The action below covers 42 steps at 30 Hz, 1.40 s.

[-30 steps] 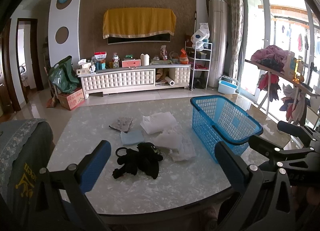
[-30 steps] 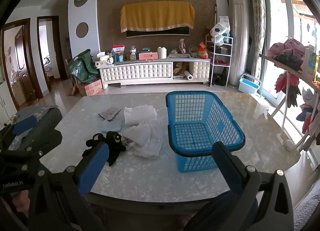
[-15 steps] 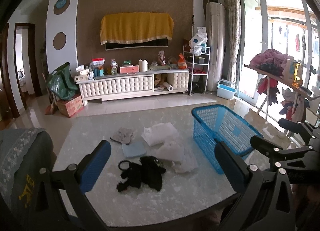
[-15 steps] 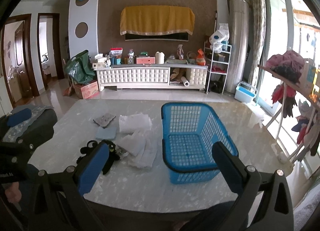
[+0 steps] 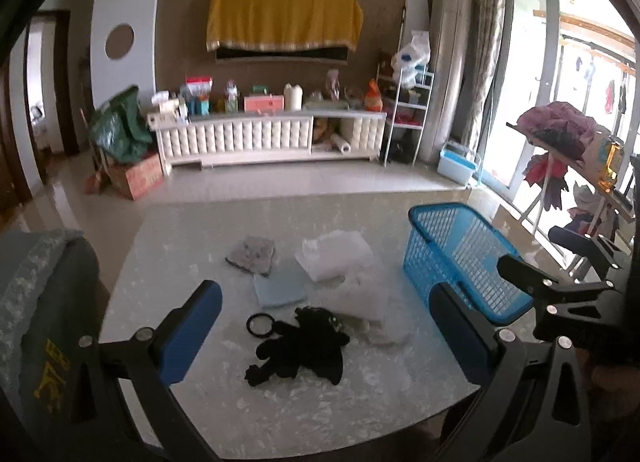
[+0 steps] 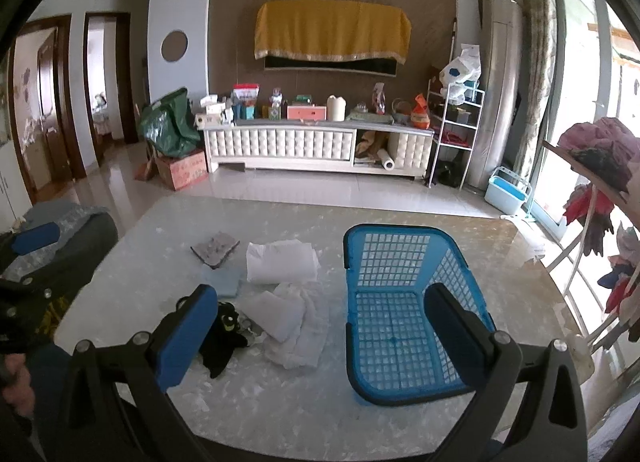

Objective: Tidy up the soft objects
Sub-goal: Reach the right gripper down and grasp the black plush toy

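On the marble table [image 5: 312,414] lies a black plush toy [image 5: 304,350] [image 6: 222,338] near the front. Behind it sit a light blue cloth [image 5: 280,288] [image 6: 224,280], a grey patterned cloth [image 5: 252,256] [image 6: 216,248], a folded white cloth [image 5: 336,256] [image 6: 280,262] and a crumpled white cloth [image 5: 360,298] [image 6: 296,326]. An empty blue plastic basket [image 5: 460,258] [image 6: 400,310] stands to their right. My left gripper [image 5: 326,332] hovers open over the plush toy, holding nothing. My right gripper [image 6: 320,328] is open above the table between the white cloths and the basket.
A covered chair back [image 5: 40,302] stands at the table's left edge. Beyond the table are a white TV cabinet [image 6: 316,145], a green bag on a box [image 6: 172,137] and a shelf rack [image 6: 456,129]. A clothes rack [image 6: 600,189] stands at the right.
Both grippers have risen and tilted, so the table and its objects sit lower and farther in view. Nothing on the table has moved; both jaws stay open.
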Tool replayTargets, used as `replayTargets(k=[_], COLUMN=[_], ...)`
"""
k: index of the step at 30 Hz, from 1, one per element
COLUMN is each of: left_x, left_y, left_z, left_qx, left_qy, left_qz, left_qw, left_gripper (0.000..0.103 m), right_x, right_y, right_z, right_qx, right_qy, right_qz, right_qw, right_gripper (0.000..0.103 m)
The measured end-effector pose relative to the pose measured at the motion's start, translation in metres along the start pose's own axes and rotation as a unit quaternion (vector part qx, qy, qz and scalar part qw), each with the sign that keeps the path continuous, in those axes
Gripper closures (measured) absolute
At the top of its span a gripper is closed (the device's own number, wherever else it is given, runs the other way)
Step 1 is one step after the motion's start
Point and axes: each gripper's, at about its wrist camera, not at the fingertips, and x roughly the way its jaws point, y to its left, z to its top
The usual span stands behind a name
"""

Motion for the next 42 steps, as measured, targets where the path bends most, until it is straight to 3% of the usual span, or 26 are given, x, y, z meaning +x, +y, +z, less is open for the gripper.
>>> replayTargets(k=[6, 17, 28, 31, 35, 42], left_x=[0.041, 0.095, 0.126, 0.136, 0.151, 0.173], left_y=[0.021, 0.079, 0.113, 0.119, 0.129, 0.140], left_z=[-0.008, -0.036, -0.056, -0.057, -0.061, -0.065], left_qx=[0.022, -0.012, -0.012, -0.020, -0.035, -0.060], left_qy=[0.034, 0.106, 0.144, 0.156, 0.167, 0.187], left_qz=[0.019, 0.022, 0.033, 0.032, 0.033, 0.024], left_qw=[0.9990, 0.9941, 0.9889, 0.9871, 0.9848, 0.9802], left_gripper=[0.000, 0.000, 0.000, 0.000, 0.000, 0.000], right_x=[0.036, 0.107, 0.163, 0.175, 0.190, 0.202], right_y=[0.022, 0.063, 0.100, 0.107, 0.104, 0.099], right_z=[0.002, -0.015, -0.026, -0.026, -0.029, -0.026], right_qx=[-0.016, -0.035, -0.013, -0.003, 0.020, 0.023], right_qy=[0.045, 0.156, 0.250, 0.265, 0.299, 0.328], right_qz=[0.043, 0.086, 0.084, 0.087, 0.093, 0.076], right_qw=[0.998, 0.983, 0.965, 0.960, 0.949, 0.941], right_gripper=[0.000, 0.000, 0.000, 0.008, 0.011, 0.011])
